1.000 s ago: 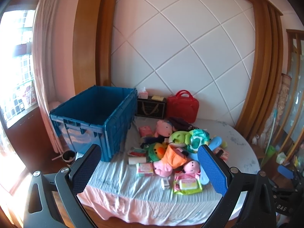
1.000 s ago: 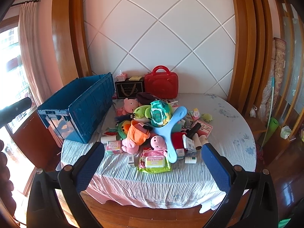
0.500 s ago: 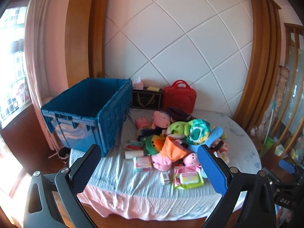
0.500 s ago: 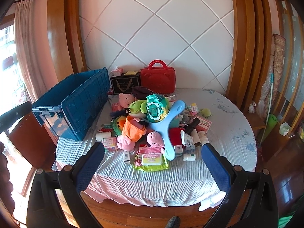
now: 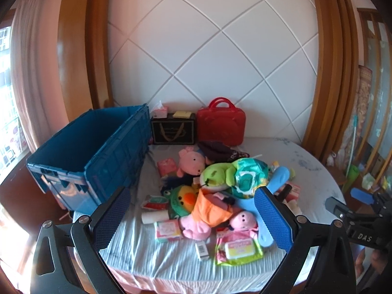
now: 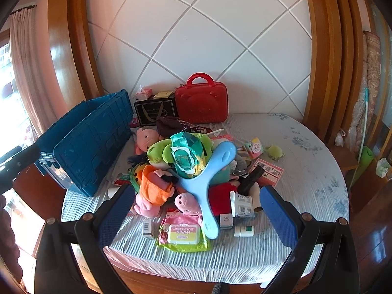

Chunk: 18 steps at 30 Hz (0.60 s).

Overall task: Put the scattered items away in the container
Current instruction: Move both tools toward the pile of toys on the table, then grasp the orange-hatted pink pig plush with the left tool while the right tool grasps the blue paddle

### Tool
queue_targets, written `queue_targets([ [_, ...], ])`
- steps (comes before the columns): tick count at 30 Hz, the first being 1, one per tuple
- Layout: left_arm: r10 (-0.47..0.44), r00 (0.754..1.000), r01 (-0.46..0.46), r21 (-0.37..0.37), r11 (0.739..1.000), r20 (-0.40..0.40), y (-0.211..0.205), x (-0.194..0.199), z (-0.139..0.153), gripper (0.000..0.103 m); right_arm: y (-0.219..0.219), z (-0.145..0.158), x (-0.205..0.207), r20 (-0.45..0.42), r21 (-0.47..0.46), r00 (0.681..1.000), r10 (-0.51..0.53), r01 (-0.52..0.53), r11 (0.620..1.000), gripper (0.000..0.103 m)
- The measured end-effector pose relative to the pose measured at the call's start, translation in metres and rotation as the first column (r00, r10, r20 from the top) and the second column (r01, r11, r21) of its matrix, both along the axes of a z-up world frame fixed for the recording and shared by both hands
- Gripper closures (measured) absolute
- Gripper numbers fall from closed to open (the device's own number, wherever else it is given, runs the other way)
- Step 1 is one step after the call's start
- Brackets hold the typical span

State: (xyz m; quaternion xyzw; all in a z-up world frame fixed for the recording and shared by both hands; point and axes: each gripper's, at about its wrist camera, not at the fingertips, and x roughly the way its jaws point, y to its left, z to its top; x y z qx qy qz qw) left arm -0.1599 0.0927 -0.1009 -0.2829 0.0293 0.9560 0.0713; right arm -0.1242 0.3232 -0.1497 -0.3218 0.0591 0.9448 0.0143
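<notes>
Holding: nothing; left claw (image 5: pixel 192 216) and right claw (image 6: pixel 196 214) both spread wide
Crate (image 5: pixel 83 152): blue, left of frame
Toy heap (image 6: pixel 186 171): centre of tabletop (image 6: pixel 306 171)

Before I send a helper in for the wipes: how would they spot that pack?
Find the blue crate on the table, then the toy pile beside it. At the pile's near edge lies the wipes pack, flat, green-edged and pink with a yellow lid, under the blue boomerang toy's tip.
</notes>
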Motion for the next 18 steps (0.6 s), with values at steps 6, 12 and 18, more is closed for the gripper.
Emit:
queue_targets([
  [6,-0.009,0.998,0.012,-0.047,0.999,0.058,0.037,-0.055,-0.048,0.001,0.034,-0.034,-0.059,0.047,0.004,0.997,0.062,-0.062,0.998,0.000],
  [12,-0.023,0.996,0.031,-0.089,0.996,0.085,0.057,-0.083,-0.099,0.001,0.043,-0.072,-0.104,0.113,-0.009,0.985,0.126,-0.126,0.992,0.000],
  [18,-0.051,0.987,0.071,-0.126,0.989,0.150,0.054,-0.112,-0.158,0.002,0.027,-0.111,-0.124,0.188,-0.009,0.969,0.163,-0.164,0.986,0.000],
])
